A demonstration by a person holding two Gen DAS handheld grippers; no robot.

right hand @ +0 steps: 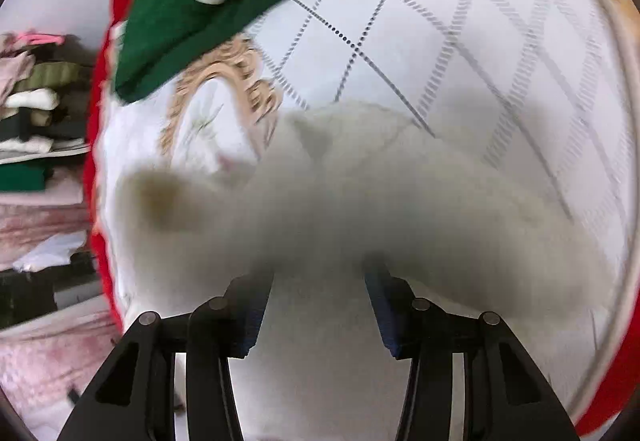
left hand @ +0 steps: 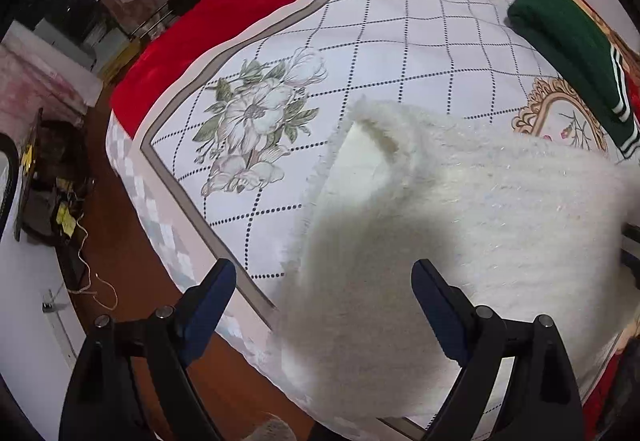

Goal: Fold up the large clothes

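A fluffy white sweater [left hand: 460,201] lies folded near the front edge of the bed, on the white floral bedspread [left hand: 360,53]. My left gripper [left hand: 324,281] is open, hovering just above the sweater's near left corner; its right finger is over the sweater, its left finger over the bed edge. In the right wrist view the same sweater [right hand: 360,193] is blurred and fills the middle. My right gripper [right hand: 316,281] is open, its fingers apart just above the fabric.
A folded green garment with white stripes [left hand: 576,53] lies at the bed's far right; it also shows in the right wrist view [right hand: 192,13]. A red blanket [left hand: 224,13] lies under the bedspread. Brown floor and cables [left hand: 92,273] are to the left. Stacked clothes [right hand: 36,129] stand beside the bed.
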